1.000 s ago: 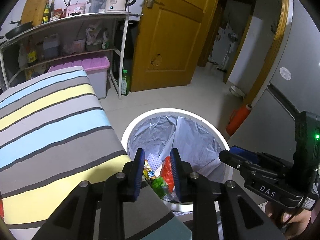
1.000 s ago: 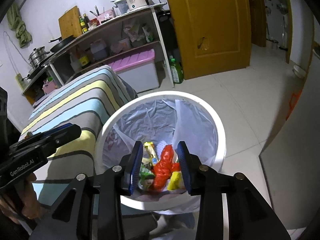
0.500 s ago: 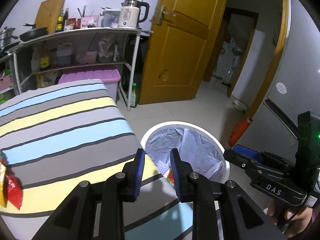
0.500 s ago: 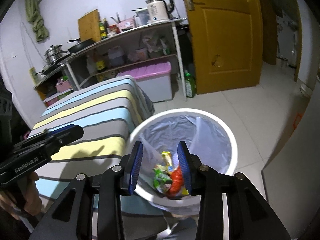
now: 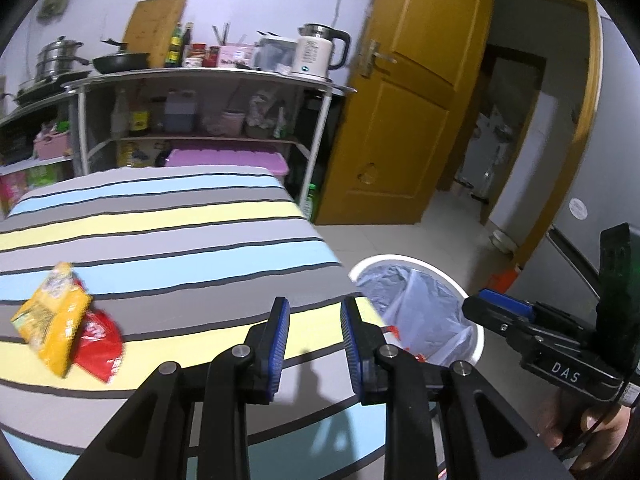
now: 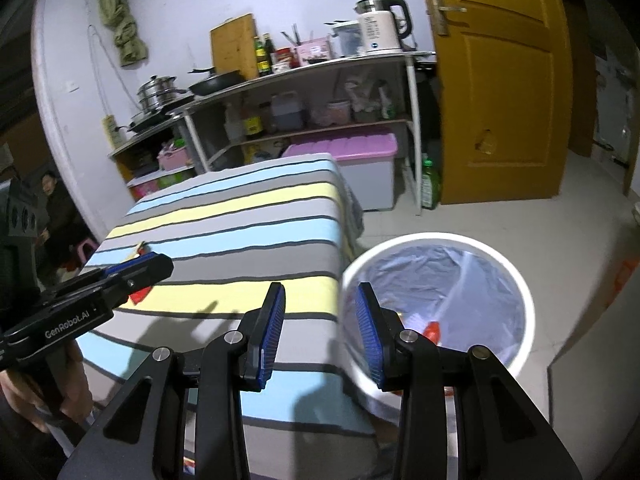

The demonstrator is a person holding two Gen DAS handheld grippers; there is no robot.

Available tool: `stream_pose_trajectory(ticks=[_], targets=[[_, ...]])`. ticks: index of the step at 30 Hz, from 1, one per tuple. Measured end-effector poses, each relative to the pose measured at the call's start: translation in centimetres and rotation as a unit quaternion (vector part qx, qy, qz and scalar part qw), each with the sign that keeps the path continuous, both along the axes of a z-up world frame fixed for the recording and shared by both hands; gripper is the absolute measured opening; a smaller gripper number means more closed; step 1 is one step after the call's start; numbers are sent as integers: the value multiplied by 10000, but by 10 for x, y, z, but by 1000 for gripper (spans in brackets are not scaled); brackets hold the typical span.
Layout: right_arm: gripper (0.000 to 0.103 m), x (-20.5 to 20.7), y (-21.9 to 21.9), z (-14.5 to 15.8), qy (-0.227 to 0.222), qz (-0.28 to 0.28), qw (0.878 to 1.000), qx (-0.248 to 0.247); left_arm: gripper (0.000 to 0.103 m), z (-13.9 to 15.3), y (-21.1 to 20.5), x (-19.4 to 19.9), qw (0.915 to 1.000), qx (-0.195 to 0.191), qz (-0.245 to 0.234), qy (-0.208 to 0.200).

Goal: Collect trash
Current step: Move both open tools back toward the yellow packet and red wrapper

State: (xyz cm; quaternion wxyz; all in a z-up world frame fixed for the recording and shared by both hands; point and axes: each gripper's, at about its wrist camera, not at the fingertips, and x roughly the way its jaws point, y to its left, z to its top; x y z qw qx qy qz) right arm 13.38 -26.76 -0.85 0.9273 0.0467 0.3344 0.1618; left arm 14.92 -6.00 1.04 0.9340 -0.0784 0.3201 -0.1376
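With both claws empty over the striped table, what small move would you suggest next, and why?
Probably swing the left claw toward the yellow snack packet lying over the red wrapper on the striped tablecloth. Both claws are open and empty, the right claw sits nearer the white lined bin, and those wrappers are the trash left out.

Matt striped cloth tablecloth [image 5: 168, 240], glossy plastic snack packets [image 5: 60, 320], crinkled plastic bin liner [image 6: 440, 276], varnished wooden door [image 5: 408, 100]

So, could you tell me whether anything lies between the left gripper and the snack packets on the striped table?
Nothing visible does. The left gripper has empty, open jaws, and only bare striped table separates it from the yellow packet and red packet.
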Motion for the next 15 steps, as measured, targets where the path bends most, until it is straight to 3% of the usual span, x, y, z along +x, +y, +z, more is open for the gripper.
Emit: stream_pose_trajectory(ticks=[11, 15], targets=[[41, 2, 60, 1, 31, 654, 9979, -24, 27, -3, 80, -24, 9963, -21, 863, -29], [41, 7, 82, -1, 63, 896, 9960, -25, 36, -7, 105, -30, 9938, -95, 1112, 5]])
